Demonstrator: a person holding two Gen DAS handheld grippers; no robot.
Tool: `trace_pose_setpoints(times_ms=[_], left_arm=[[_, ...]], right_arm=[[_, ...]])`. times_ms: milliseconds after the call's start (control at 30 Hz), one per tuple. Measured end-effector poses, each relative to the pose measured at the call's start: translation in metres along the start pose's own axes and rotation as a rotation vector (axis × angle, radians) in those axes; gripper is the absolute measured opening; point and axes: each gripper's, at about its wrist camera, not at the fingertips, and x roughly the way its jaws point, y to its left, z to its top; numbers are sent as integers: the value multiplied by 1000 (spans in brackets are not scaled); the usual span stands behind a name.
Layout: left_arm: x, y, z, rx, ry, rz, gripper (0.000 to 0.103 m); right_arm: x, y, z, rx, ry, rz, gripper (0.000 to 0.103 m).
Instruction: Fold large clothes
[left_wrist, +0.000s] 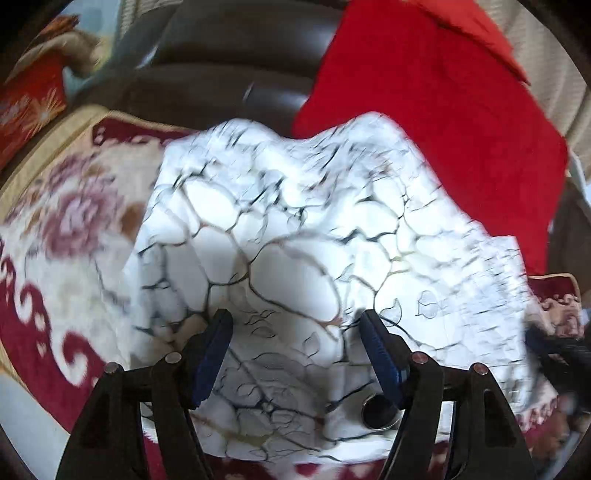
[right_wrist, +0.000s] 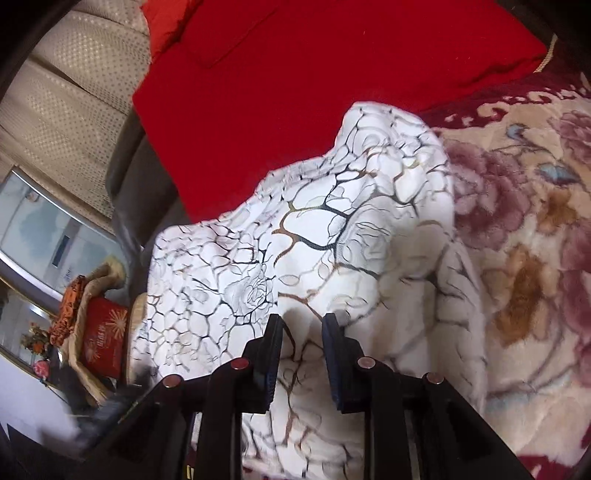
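Floral bedding (right_wrist: 524, 258) fills only the right view; left claw (left_wrist: 295, 325) gapes empty, right claw (right_wrist: 302, 328) pinches white garment (right_wrist: 295, 240).

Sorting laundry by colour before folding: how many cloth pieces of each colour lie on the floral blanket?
White, dark-veined print: 1, the white garment
Red: 1, the red cloth
Total: 2

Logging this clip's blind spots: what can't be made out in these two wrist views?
- Left wrist view: white patterned garment is motion-blurred; its type and edges are unclear.
- Left wrist view: a round dark object sits partly behind the left gripper; identity unclear.
- Right wrist view: right gripper, jaws narrow; whether they pinch cloth is hidden.
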Motion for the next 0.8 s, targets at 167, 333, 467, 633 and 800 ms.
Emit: trace_pose_setpoints(times_ms=[167, 333, 467, 633, 800], left_arm=[[2, 9, -11, -6, -75, -31, 75], [5, 6, -17, 44, -106, -38, 80], [-18, 10, -18, 11, -141, -114, 80], [-48, 28, -31, -66, -197, -175, 80], [-57, 26, -42, -22, -211, -54, 82]], right_arm=[[-22, 4, -7, -68, -62, 8, 29], [3, -6, -1, -20, 12, -34, 36], [-11, -6, -2, 8, -8, 11, 38], [-37, -9, -23, 62, -44, 120, 69], [-56, 6, -42, 14, -107, 155, 69]])
